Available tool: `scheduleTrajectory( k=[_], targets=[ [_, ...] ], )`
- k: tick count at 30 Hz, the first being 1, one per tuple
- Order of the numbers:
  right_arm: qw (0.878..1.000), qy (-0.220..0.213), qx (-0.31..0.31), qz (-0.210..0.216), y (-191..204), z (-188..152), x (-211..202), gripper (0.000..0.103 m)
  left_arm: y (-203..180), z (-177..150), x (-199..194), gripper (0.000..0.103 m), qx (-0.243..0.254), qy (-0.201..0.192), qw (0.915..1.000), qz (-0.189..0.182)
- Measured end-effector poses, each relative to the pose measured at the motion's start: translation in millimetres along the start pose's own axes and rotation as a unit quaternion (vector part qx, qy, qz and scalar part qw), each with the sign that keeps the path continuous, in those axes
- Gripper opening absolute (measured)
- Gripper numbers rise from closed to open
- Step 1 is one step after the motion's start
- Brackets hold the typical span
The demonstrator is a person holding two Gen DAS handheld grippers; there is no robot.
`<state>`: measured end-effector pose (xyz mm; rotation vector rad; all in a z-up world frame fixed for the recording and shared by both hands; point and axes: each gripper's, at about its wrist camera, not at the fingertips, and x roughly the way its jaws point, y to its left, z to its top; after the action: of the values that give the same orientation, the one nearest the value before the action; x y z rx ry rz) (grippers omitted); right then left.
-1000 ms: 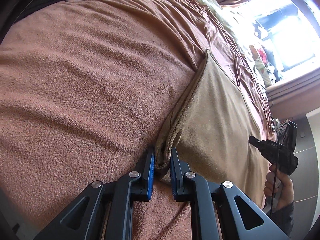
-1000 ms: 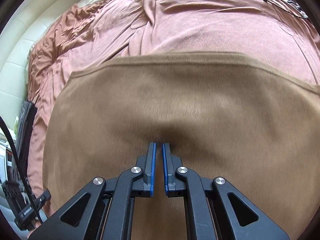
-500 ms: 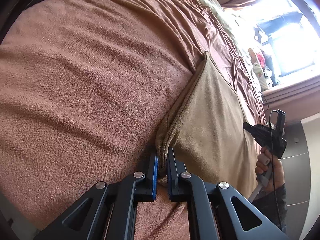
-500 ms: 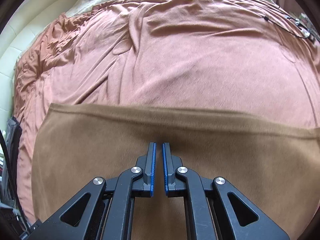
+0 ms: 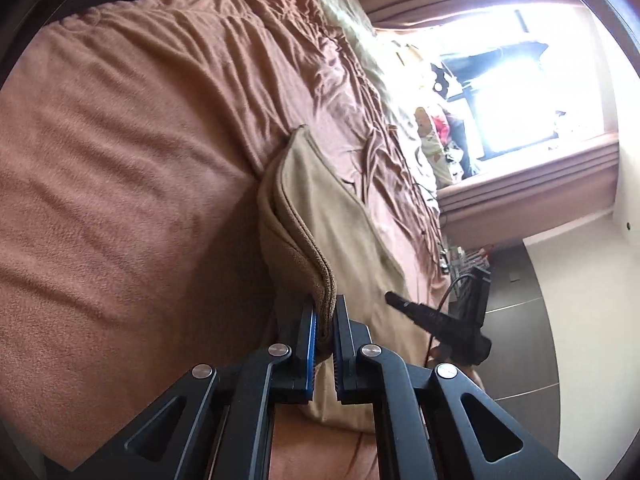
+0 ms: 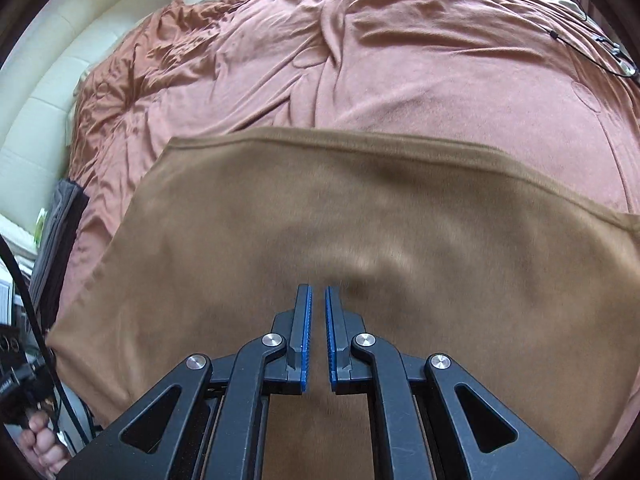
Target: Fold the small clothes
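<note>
A brown fleece cloth (image 5: 344, 224) lies on the pink blanket (image 5: 120, 160) of a bed. My left gripper (image 5: 326, 312) is shut on its thick hemmed edge, which is raised and curls over the pads. Further right a hand holds my right gripper (image 5: 394, 299), its tips at the cloth's other side. In the right wrist view the cloth (image 6: 320, 208) spreads wide and blurred under my right gripper (image 6: 316, 294). Its blue pads stand almost together and the fabric puckers at their tips. Its far hem runs straight across the blanket (image 6: 400, 60).
A cream padded headboard (image 6: 40, 100) borders the bed on the left. A dark folded stack (image 6: 60, 232) sits at the bed's left edge. A thin black cable (image 6: 560, 28) lies at the far right. A bright window (image 5: 520, 80) and clutter lie beyond the bed.
My left gripper has pinched tighter and raised the cloth's edge, which now bulges upward. In the right wrist view the far hem came nearer, then moved away again.
</note>
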<state>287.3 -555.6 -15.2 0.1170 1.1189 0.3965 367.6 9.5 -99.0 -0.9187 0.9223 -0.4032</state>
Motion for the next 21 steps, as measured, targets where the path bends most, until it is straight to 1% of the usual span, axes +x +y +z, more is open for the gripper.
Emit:
scheduleTrajectory(
  k=[5, 8, 11, 15, 19, 21],
  targets=[
    [0.999, 0.023, -0.026, 0.006, 6, -26, -11, 0.003, -29, 10, 1, 0.006, 0.013, 0.0, 0.9994, -0.033],
    [0.999, 0.035, -0.024, 0.022, 7, -41, -14, 0.003, -44, 15, 2, 0.006, 0.021, -0.002, 0.9988, -0.045],
    [0.998, 0.042, -0.027, 0.029, 7, -54, -15, 0.003, -59, 19, 4, 0.006, 0.032, 0.001, 0.9982, -0.051],
    [0.997, 0.06, -0.015, 0.054, 3, -70, -15, 0.003, -74, 21, 6, 0.006, 0.049, 0.006, 0.9972, -0.056],
    [0.995, 0.067, -0.014, 0.075, 0, -76, -17, 0.003, -92, 21, 11, 0.006, 0.065, 0.012, 0.9958, -0.063],
    [0.994, 0.071, -0.023, 0.074, 2, -77, -19, 0.003, -99, 18, 15, 0.006, 0.072, 0.017, 0.9952, -0.065]
  ],
)
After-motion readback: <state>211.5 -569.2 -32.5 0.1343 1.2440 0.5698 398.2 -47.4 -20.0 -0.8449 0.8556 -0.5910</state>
